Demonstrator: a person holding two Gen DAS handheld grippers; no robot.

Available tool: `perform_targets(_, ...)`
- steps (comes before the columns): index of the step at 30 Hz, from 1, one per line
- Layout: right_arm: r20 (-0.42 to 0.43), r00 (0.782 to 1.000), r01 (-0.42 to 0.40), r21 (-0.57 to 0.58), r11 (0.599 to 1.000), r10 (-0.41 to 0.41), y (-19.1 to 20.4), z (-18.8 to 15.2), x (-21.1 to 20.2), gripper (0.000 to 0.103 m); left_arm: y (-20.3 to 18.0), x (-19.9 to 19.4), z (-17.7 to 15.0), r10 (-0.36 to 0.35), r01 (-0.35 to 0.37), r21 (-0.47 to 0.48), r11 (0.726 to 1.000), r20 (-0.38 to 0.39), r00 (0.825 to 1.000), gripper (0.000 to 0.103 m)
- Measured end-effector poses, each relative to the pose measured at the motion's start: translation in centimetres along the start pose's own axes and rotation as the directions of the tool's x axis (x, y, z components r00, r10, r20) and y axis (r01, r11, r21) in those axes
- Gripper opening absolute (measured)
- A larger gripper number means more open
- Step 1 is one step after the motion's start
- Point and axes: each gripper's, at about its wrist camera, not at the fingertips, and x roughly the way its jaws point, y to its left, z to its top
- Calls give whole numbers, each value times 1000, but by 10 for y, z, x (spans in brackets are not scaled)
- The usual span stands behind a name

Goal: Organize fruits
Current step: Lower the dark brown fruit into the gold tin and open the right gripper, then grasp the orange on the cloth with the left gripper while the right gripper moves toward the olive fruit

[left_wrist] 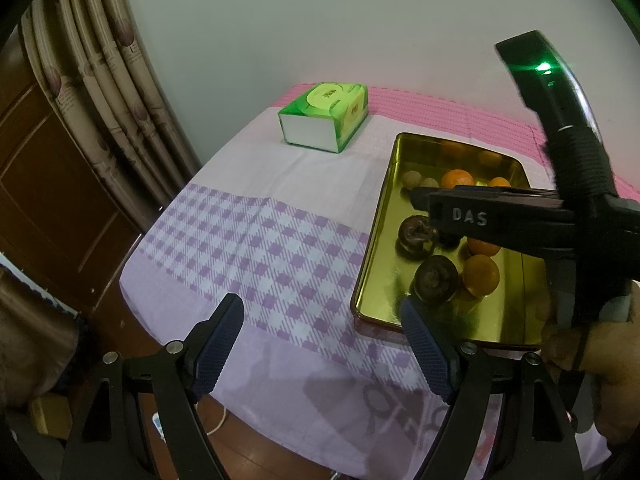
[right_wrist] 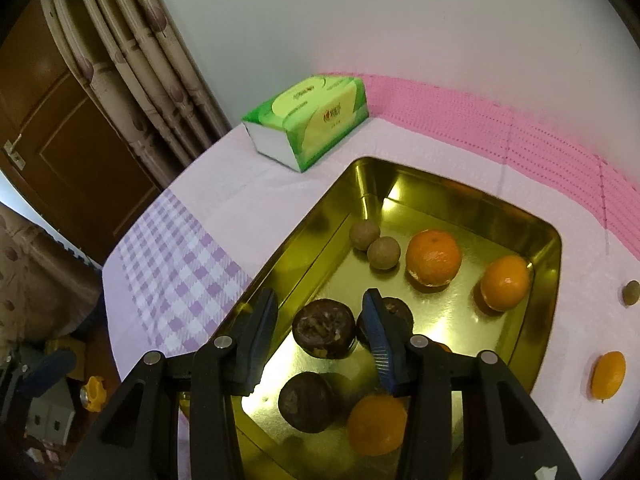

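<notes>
The right gripper (right_wrist: 320, 336) is held spread above the gold tray (right_wrist: 452, 196), a dark mangosteen (right_wrist: 323, 334) lying directly between its fingers, unpinched. Two fruits are left outside on the cloth, to the right: an orange (right_wrist: 608, 374) and a small brown longan (right_wrist: 632, 292), nearer this claw. The left gripper (left_wrist: 320, 344) is held spread and empty beside the tray. A tissue pack (right_wrist: 308, 124) stands well apart.
</notes>
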Motion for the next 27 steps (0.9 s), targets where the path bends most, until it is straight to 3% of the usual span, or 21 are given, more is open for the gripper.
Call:
perform_targets(8,110,994,-27,23,999,24,-11,-17,-40,45,-5,-2,-1,17,-17,14,1000,5,1000,81)
perform_targets(14,197,979,39,35,999,-45,-37,-46,-83,51,-10,-5,-3,31,-31,32,999,10,999,81)
perform_targets(20,207,951,218,66,974,-227,-92,-93,-119,58,-19,-5,-4,49,-50,62,997,14,999,82)
perform_targets(27,102,888,429,171,887,-449,-183,-152,-142,58,-34,-8,-9,87,-91,120,989,39,995,85)
